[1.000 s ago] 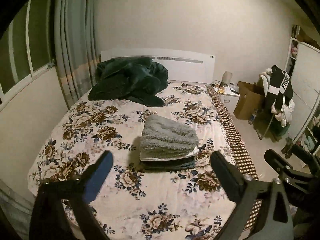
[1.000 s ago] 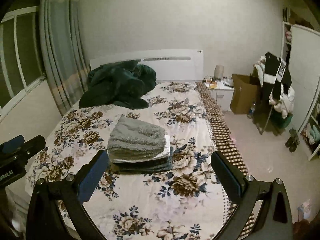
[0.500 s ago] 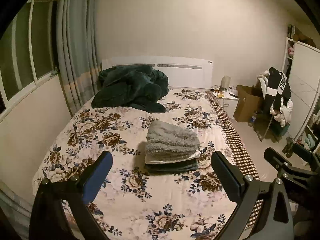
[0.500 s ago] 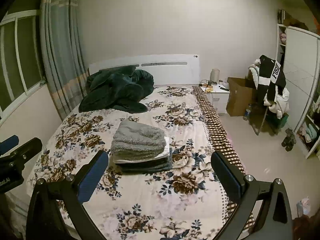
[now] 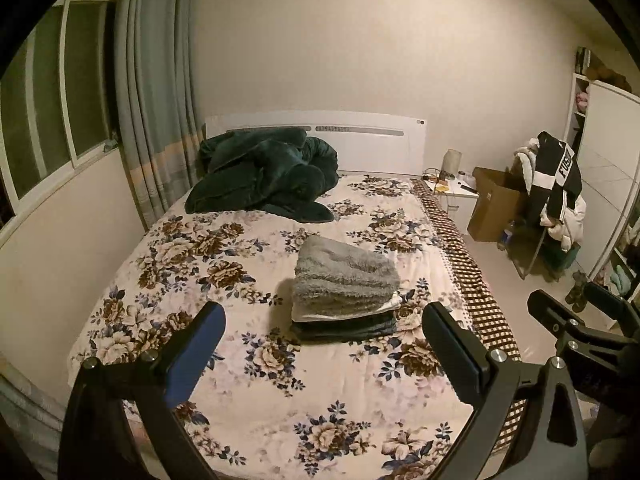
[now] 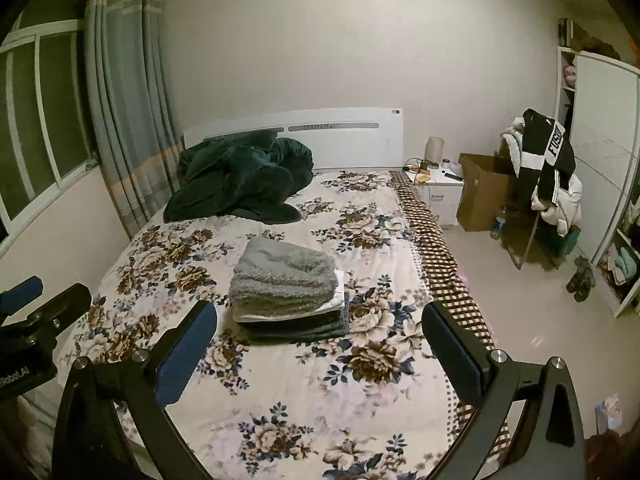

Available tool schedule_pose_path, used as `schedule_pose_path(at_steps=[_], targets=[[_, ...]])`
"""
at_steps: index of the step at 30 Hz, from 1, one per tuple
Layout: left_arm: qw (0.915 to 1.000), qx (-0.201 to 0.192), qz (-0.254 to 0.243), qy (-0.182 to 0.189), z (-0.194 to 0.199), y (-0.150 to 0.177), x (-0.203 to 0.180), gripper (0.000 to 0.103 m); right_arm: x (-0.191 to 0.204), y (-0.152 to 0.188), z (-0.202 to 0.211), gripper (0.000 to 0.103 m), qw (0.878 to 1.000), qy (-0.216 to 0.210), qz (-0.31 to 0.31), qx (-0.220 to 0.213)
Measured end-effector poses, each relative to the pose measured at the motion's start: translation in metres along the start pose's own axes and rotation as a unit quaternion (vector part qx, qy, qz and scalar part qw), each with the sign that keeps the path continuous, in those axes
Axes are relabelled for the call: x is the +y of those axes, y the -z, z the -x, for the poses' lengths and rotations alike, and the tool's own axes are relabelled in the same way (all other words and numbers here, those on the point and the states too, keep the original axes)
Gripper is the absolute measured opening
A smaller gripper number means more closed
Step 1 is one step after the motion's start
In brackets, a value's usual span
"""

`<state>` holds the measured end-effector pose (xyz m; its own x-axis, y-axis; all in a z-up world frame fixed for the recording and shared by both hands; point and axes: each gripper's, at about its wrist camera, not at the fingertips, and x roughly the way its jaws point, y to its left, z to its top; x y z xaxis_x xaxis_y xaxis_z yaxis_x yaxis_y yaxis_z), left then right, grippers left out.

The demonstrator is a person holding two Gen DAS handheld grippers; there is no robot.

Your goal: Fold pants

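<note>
Folded stack (image 5: 344, 288) lies mid-bed (image 5: 280, 380); blanket (image 5: 264, 176) behind it, nightstand (image 5: 460, 196) right.

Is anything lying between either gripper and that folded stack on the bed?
Nothing visible. Only bare floral bedspread lies between the open left gripper and the folded stack, and likewise for the open right gripper. The dark green blanket sits beyond the stack, near the headboard.

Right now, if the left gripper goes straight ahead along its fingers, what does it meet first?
Probably the folded stack on the bed. The left gripper is open and empty, with the stack centred just beyond its fingers, though depth is hard to judge.
</note>
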<state>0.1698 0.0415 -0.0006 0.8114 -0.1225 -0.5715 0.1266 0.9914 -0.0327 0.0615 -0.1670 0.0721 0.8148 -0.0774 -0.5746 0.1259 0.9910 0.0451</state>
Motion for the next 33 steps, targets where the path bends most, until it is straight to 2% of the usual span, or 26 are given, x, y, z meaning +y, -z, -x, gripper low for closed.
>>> schedule_pose_path(at_steps=[33], targets=[[0.9997,0.008,-0.001,-0.024,-0.0027,0.0,0.0062,0.101,0.0015,0.0089,-0.001,0.103,1.0,-0.013,0.008,0.01]])
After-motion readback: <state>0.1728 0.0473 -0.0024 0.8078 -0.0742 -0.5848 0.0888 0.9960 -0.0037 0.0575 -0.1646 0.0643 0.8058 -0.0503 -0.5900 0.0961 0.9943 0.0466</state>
